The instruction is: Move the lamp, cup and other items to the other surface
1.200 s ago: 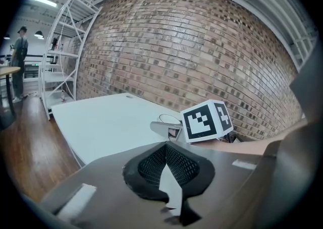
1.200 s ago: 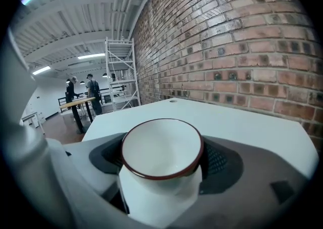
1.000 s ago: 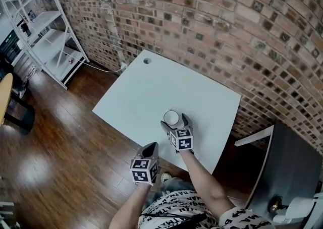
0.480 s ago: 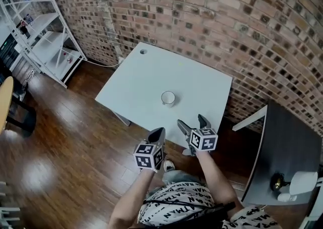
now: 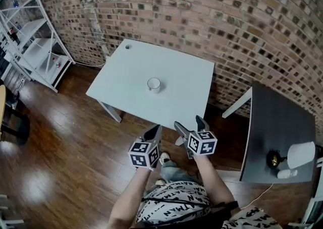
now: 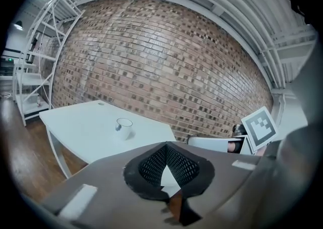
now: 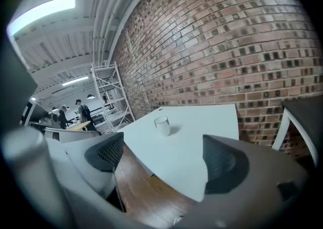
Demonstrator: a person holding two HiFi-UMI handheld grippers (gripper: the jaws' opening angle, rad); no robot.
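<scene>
A white cup [image 5: 153, 84] stands alone near the middle of the white table [image 5: 176, 97], and shows too in the left gripper view [image 6: 123, 125] and the right gripper view [image 7: 162, 124]. A lamp with a white shade [image 5: 299, 154] and a small white item [image 5: 283, 174] sit on the dark grey table [image 5: 275, 122] at the right. My right gripper [image 5: 189, 123] is open and empty, held off the white table's near edge [image 7: 169, 165]. Beside it, my left gripper [image 5: 153, 133] is shut with nothing in it [image 6: 169, 146].
A brick wall [image 5: 202, 16] runs behind both tables. A white shelving rack [image 5: 30, 41] stands at the far left on the wooden floor [image 5: 65, 142]. A gap of floor separates the two tables. People [image 7: 60, 114] stand far off in the right gripper view.
My right gripper let go of the cup and drew back off the white table. Both grippers and the view moved away and rightward, bringing the dark table and lamp further in.
</scene>
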